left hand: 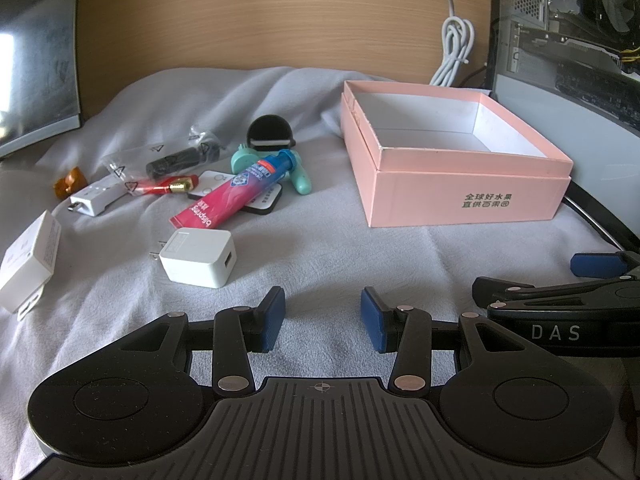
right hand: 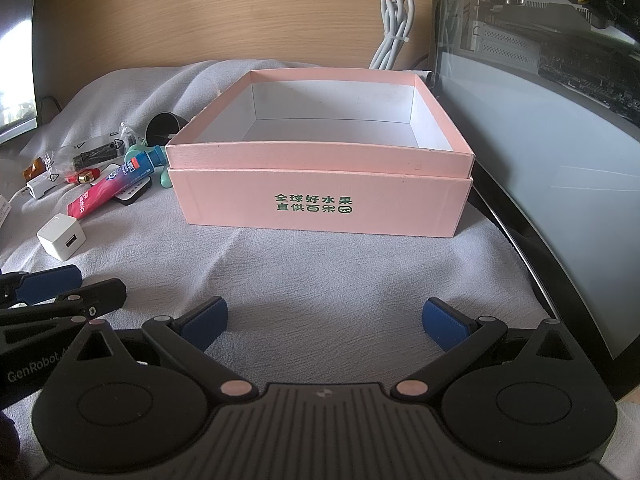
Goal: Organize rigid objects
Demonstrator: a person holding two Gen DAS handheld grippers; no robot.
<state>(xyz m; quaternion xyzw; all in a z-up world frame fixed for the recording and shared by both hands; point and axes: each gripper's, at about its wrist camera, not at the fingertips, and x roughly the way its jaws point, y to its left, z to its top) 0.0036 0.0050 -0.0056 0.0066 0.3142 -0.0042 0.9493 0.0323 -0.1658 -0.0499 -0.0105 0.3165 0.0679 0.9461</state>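
Observation:
A pink box with an empty white inside stands on the grey cloth. Left of it lies a heap of small items: a white USB charger, a pink and blue tube, a teal toy, a black round piece, a red and gold piece and a bagged black part. My left gripper hovers open over bare cloth, just in front of the charger. My right gripper is open wide, facing the box front, nothing between its fingers.
A larger white adapter lies at the far left, with a white connector and an orange piece behind it. A coiled white cable hangs at the wooden back panel. A computer case stands to the right.

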